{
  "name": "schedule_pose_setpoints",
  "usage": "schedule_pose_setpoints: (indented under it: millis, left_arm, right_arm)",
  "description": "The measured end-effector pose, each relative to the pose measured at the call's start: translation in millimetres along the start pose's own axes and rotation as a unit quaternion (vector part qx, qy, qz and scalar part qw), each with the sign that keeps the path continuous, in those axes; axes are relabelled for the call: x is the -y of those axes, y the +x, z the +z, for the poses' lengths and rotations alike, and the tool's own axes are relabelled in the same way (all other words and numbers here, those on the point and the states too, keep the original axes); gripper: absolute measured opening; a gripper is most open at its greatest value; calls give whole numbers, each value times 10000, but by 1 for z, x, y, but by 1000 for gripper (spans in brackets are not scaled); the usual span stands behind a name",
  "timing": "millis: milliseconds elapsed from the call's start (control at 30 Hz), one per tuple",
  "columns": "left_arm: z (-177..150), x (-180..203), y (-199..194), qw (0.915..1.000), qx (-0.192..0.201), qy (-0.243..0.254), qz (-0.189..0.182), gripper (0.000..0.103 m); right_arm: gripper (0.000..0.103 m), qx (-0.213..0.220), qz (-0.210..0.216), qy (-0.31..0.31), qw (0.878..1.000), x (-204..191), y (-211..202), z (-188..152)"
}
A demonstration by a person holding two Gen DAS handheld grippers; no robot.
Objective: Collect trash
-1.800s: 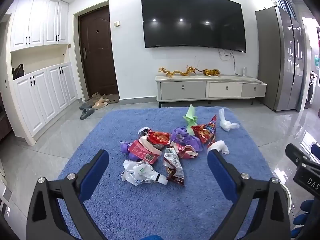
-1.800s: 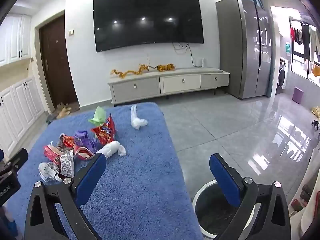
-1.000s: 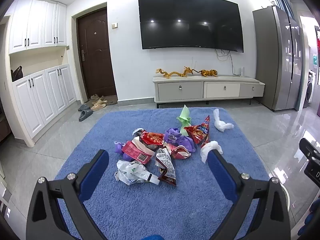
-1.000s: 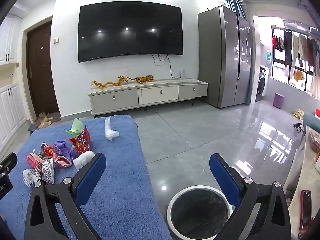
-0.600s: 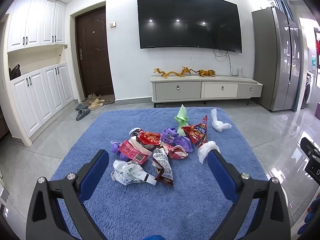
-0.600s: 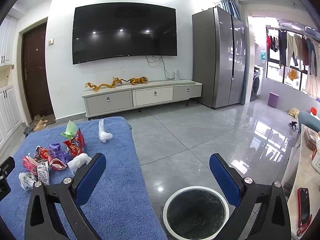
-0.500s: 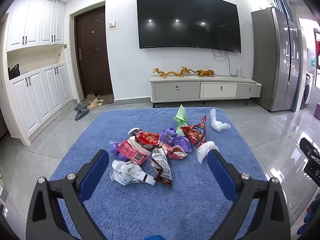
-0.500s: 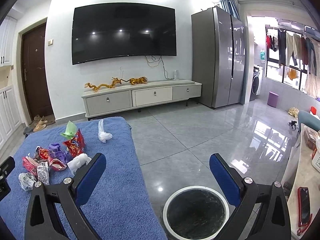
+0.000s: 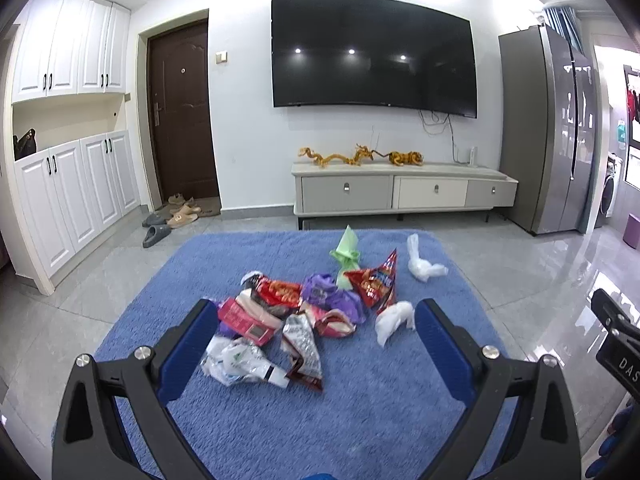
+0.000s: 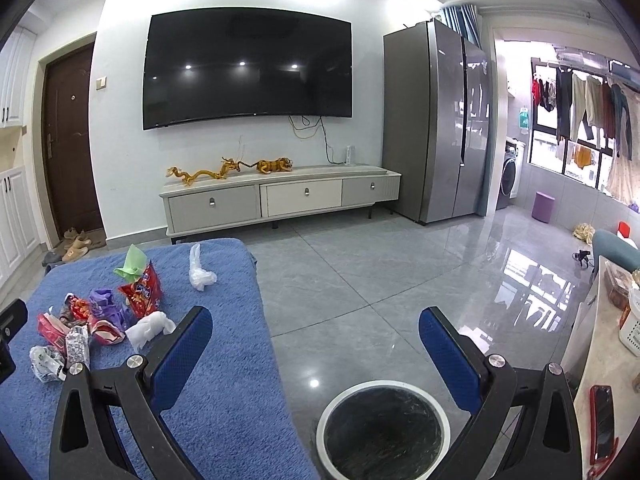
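A pile of trash (image 9: 304,312) lies on a blue rug (image 9: 304,420): red snack wrappers, purple and green bags, crumpled white plastic. A separate white bag (image 9: 422,266) lies at the rug's far right. My left gripper (image 9: 312,332) is open and empty, above the rug just short of the pile. My right gripper (image 10: 316,340) is open and empty over the grey floor, above a round white-rimmed bin (image 10: 382,432) with a dark inside. The pile also shows in the right wrist view (image 10: 100,320), to the left.
A TV cabinet (image 9: 404,194) stands against the far wall under a wall TV. A grey fridge (image 10: 436,120) stands to the right. White cupboards (image 9: 76,196) and slippers (image 9: 168,220) are at the left. A counter edge with a phone (image 10: 602,424) is at the far right.
The right gripper has swung right and away from the rug, so the bin now lies fully below it. The left gripper has shifted slightly, the pile drifting left in its view. Both stay open.
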State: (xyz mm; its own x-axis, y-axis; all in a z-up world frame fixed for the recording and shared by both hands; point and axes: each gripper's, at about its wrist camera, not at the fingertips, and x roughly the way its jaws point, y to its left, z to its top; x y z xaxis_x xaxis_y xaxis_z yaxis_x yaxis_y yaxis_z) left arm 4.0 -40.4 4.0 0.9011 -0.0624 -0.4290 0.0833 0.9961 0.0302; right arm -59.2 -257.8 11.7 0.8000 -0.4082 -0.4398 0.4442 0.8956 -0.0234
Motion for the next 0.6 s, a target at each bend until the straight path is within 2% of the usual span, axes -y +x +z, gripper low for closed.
schedule_pose_setpoints:
  millis: [367, 500, 600]
  left_arm:
    - [9, 35, 13, 9997, -50, 249, -10, 99]
    - [8, 46, 21, 9990, -259, 302, -206, 99]
    - [8, 49, 20, 9987, -246, 316, -324, 99]
  right_arm:
    - [103, 174, -31, 84, 9998, 26, 16, 5]
    - [103, 113, -63, 121, 9998, 37, 24, 2]
    - [103, 58, -171, 93, 9998, 42, 27, -1]
